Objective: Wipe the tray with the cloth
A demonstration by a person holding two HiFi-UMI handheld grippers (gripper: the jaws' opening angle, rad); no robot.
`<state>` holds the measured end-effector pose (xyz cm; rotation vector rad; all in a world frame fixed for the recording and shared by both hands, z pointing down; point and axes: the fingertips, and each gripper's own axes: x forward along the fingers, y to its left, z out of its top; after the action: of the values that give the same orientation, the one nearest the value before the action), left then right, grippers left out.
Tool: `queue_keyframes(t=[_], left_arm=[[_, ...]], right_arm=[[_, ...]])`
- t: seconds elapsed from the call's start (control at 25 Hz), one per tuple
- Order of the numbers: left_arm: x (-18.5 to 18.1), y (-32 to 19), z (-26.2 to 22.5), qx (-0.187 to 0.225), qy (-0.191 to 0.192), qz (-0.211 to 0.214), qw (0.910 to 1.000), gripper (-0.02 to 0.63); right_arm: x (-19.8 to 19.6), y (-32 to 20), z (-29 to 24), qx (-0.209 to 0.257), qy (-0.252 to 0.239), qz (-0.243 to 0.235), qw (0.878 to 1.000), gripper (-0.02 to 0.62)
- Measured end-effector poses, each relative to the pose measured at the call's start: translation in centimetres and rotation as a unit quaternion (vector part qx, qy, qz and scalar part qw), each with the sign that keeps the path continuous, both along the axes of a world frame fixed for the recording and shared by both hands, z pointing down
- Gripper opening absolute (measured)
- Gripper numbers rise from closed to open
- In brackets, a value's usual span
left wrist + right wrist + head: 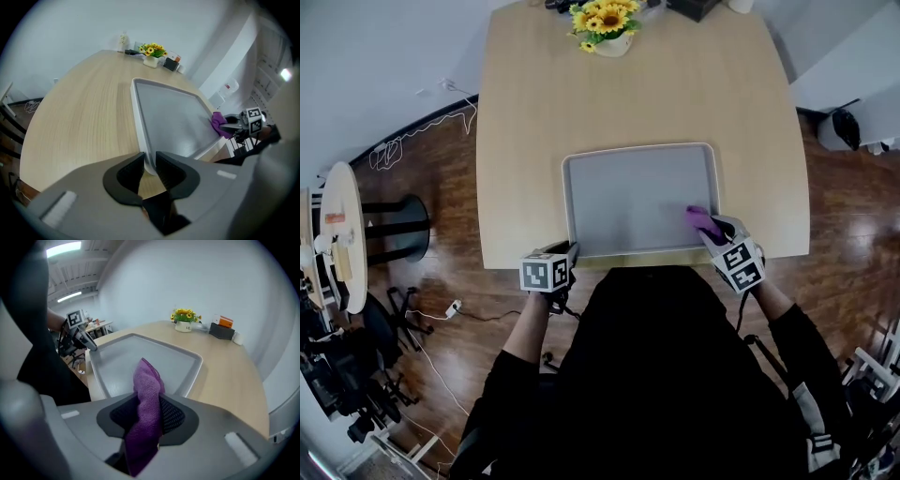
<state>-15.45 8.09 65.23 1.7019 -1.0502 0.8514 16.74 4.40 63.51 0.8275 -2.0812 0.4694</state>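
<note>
One grey tray (pixel 628 202) lies flat at the near edge of one wooden surface (pixel 534 112). One purple cloth (pixel 701 218) is at the tray's near right corner, clamped in the right claw (pixel 149 401). The left claw (pixel 149 165) is closed on the tray's near left corner rim. One pot of yellow flowers (pixel 607 28) stands at the far edge, well apart.

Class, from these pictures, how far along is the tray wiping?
Done: left gripper clamps the tray at its near-left rim; right gripper grips the purple cloth. In hand: cloth at the tray's near-right corner. Left: probably most of the grey surface; no wiped streaks show.
</note>
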Motion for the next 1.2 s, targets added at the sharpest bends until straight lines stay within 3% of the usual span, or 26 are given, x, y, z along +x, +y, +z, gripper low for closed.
queue_keyframes(t=[0.16,0.24,0.32,0.52,0.6,0.72,0.8,0.92,1.0,1.08,1.2], left_arm=[[0.4,-0.5,0.1,-0.001,0.015,-0.014,0.9998,0.061],[0.5,-0.6,0.3,-0.003,0.029,-0.022,0.9993,0.061],[0.4,-0.6,0.4,-0.004,0.044,-0.027,0.9987,0.063],[0.2,-0.2,0.7,0.003,0.072,-0.026,0.9971,0.069],[0.0,0.0,0.7,0.006,0.082,-0.030,0.9961,0.069],[0.1,0.1,0.5,0.008,0.104,-0.038,0.9939,0.072],[0.3,-0.1,0.3,0.011,0.105,-0.029,0.9940,0.074],[0.4,-0.4,0.4,0.013,0.105,-0.019,0.9943,0.077],[0.2,-0.5,0.4,0.011,0.105,-0.015,0.9943,0.077],[-0.1,-0.3,0.5,0.008,0.101,-0.011,0.9947,0.078],[-0.2,0.0,0.6,0.001,0.100,-0.010,0.9949,0.078]], right_arm=[[-2.3,0.1,0.5,-0.006,0.026,-0.024,0.999,0.121],[-6.7,0.4,0.8,0.003,0.033,-0.071,0.997,0.120],[-12.7,1.0,0.8,0.001,0.008,-0.125,0.992,0.121],[-27.1,4.0,1.0,0.010,-0.032,-0.275,0.961,0.121],[-29.6,4.6,1.2,0.004,-0.034,-0.318,0.947,0.120],[-29.7,2.8,1.3,-0.005,-0.039,-0.360,0.932,0.118],[-29.0,-1.7,1.4,0.029,-0.018,-0.358,0.933,0.118],[-28.0,-11.0,1.3,0.074,0.022,-0.301,0.950,0.118],[-27.4,-15.7,1.1,0.080,0.032,-0.261,0.961,0.120],[-27.4,-16.9,0.6,0.067,0.023,-0.243,0.967,0.117],[-26.8,-14.1,0.2,0.074,0.015,-0.247,0.966,0.117]])
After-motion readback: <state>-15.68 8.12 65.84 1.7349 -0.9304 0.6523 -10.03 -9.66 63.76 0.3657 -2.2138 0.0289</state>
